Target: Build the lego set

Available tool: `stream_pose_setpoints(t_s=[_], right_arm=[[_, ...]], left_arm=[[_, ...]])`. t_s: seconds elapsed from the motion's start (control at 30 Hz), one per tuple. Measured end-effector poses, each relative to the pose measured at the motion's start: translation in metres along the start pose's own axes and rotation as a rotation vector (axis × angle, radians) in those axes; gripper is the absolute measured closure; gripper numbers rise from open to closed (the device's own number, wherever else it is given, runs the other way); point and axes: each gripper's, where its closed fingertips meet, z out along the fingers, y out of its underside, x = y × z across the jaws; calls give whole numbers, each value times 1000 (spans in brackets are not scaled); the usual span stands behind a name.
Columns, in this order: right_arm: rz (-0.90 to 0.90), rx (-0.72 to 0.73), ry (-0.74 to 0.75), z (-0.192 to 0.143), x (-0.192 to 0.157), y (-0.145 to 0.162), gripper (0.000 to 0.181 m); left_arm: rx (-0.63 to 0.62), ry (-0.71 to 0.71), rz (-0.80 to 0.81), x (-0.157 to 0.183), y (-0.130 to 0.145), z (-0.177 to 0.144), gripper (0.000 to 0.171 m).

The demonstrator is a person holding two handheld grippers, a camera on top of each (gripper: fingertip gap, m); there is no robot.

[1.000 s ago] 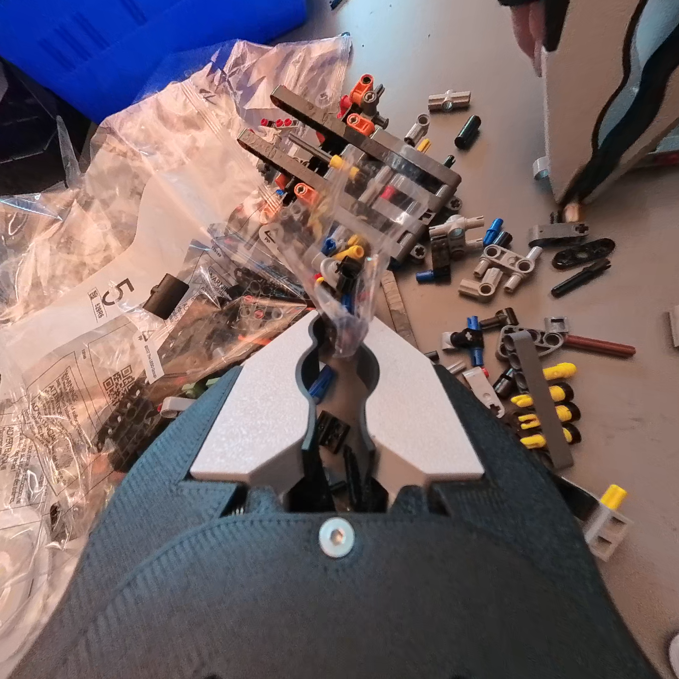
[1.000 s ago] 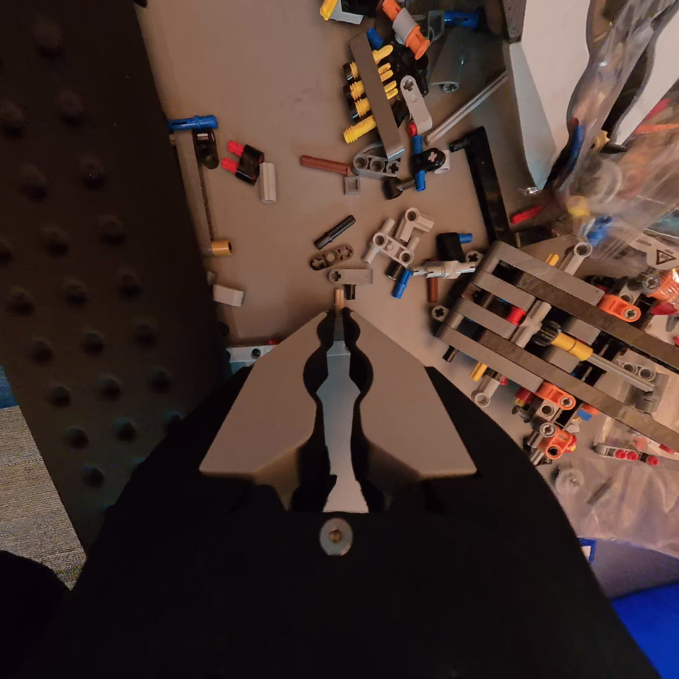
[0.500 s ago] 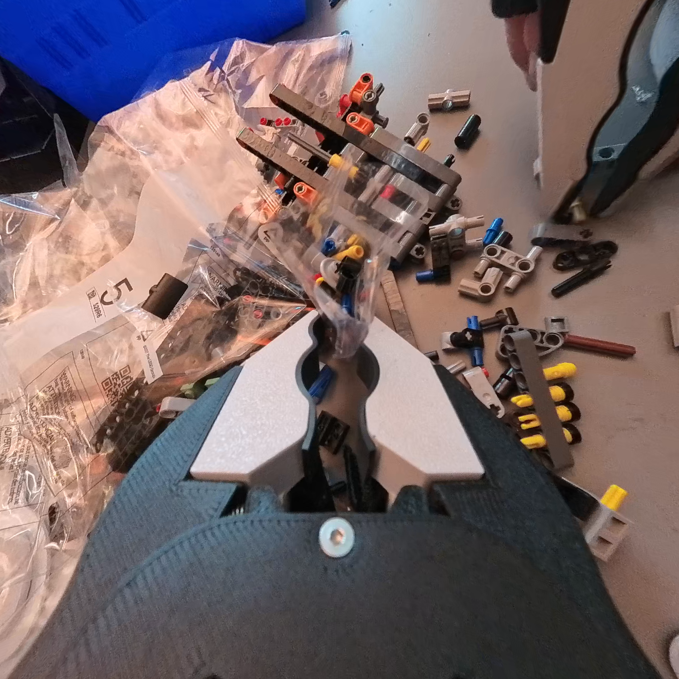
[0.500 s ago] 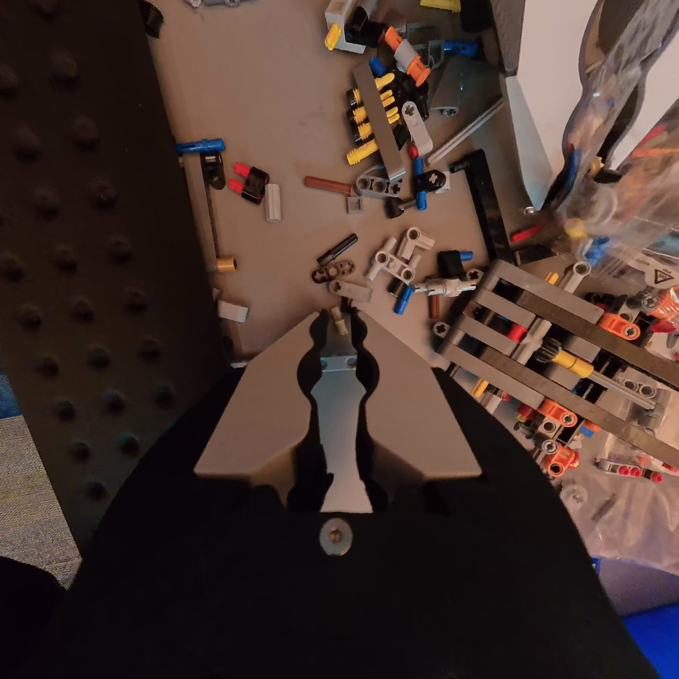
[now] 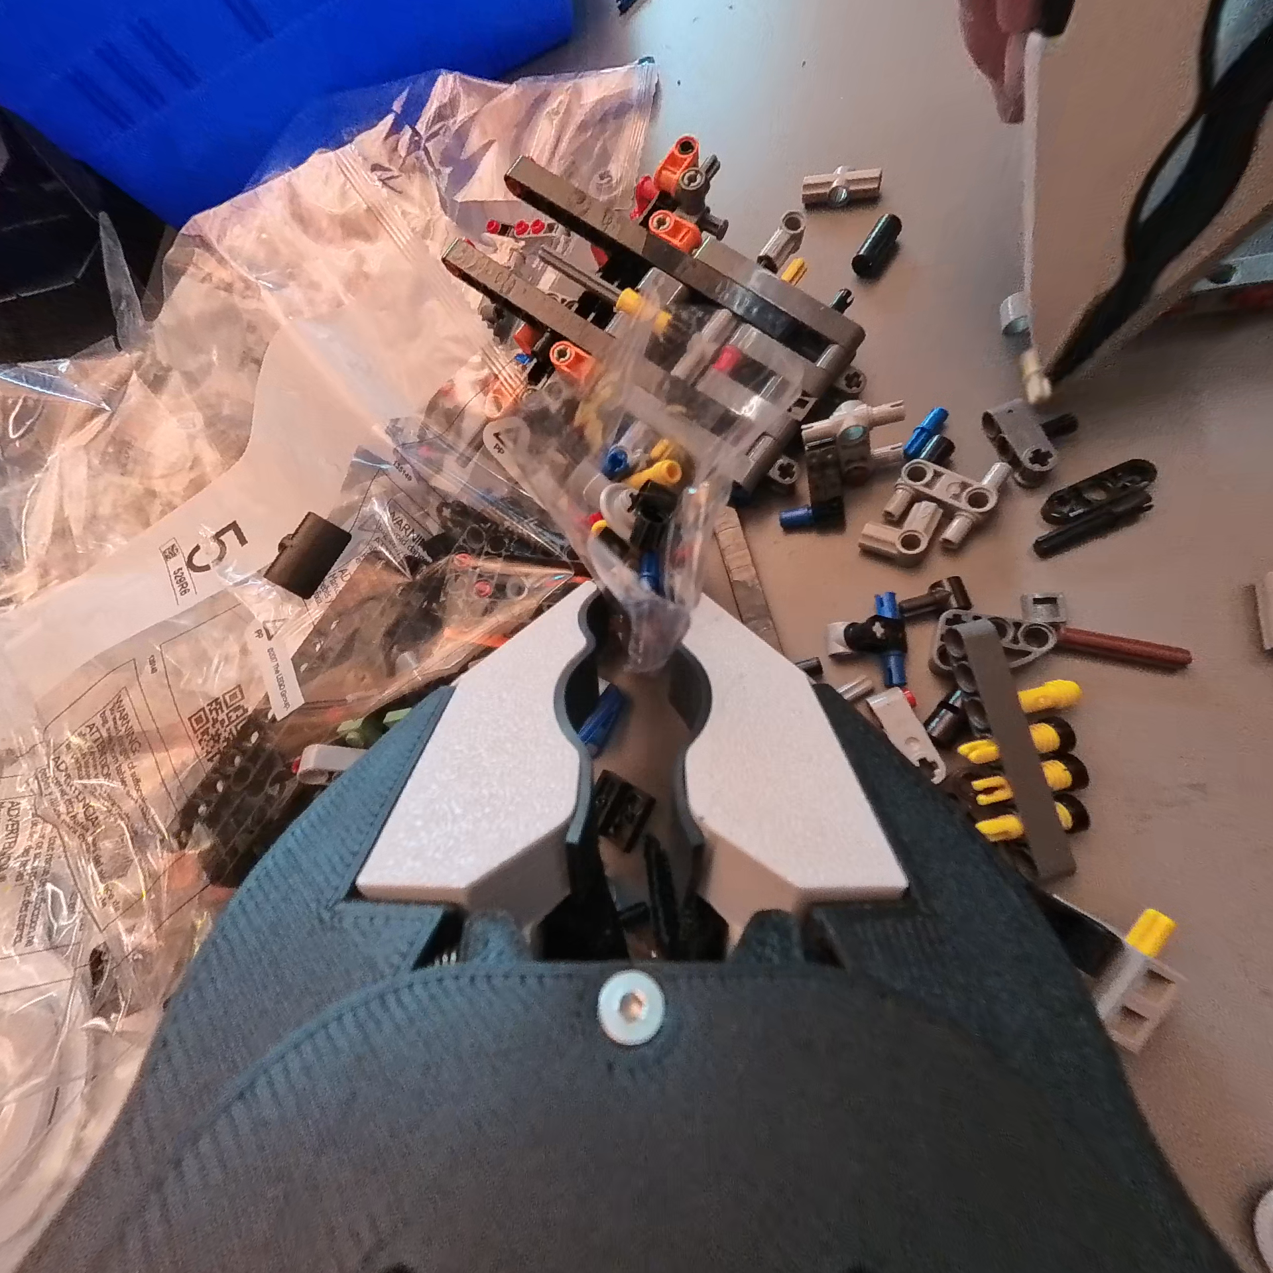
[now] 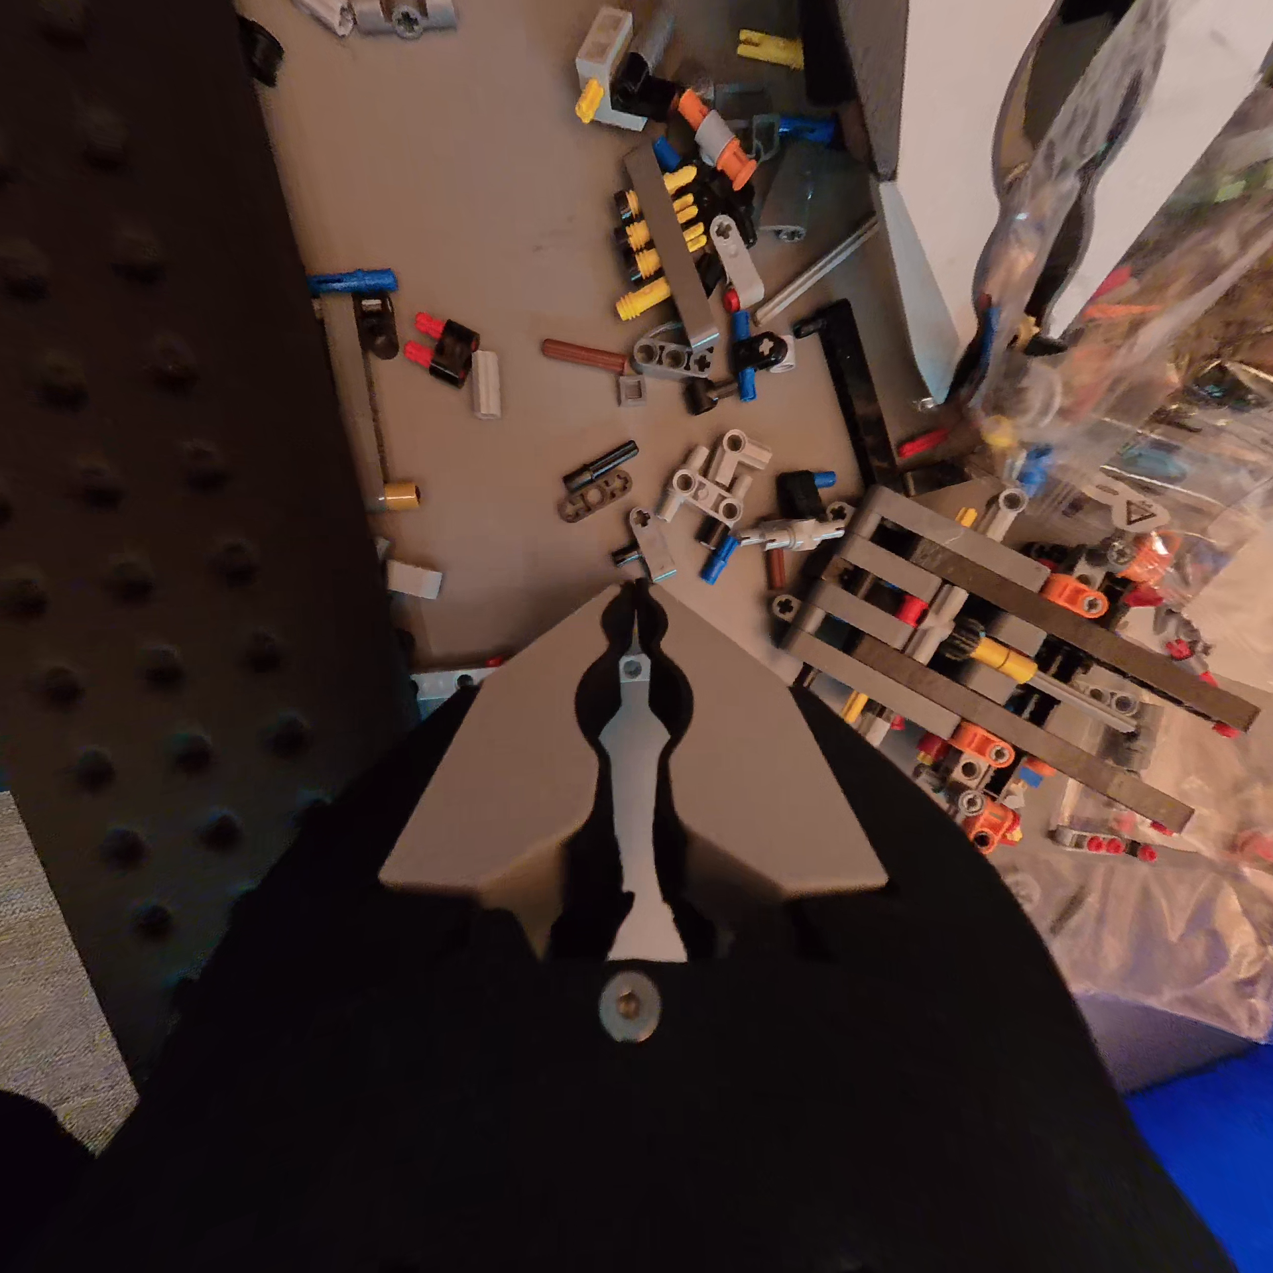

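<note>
My left gripper [image 5: 640,623] is shut on the bottom corner of a small clear bag [image 5: 647,475] of blue, yellow and black pins, held upright above the table. Behind it lies the partly built grey and black frame [image 5: 689,289] with orange connectors, which also shows in the right wrist view [image 6: 964,654]. My right gripper [image 6: 637,596] is shut, its tips low by a grey connector [image 6: 651,544]. The left wrist view shows a small tan pin [image 5: 1035,377] at its tips. Loose pins and beams [image 6: 689,241] lie scattered between the two grippers.
Large clear parts bags [image 5: 207,427] cover the table's left side, with a blue bin [image 5: 207,83] behind them. A black studded mat [image 6: 138,413] borders the other side. A hand [image 5: 999,69] shows at the top. A yellow-pinned grey beam [image 5: 1012,758] lies to the right.
My right gripper has moved and tilted over the loose parts with the tan pin, and the grey connector at its tip has turned. My left gripper has held the bag still.
</note>
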Motion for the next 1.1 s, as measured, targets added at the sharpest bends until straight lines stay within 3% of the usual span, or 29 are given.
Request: stream_pose_setpoints(t_s=[0.5, 0.83, 1.1], right_arm=[[26, -17, 0, 10, 4, -3, 164], [14, -18, -8, 12, 2, 1, 181], [29, 4, 6, 5, 7, 2, 177]], left_arm=[[0, 0, -1, 0, 0, 0, 159], [-1, 2, -2, 0, 0, 1, 159], [-1, 3, -3, 0, 0, 1, 159]])
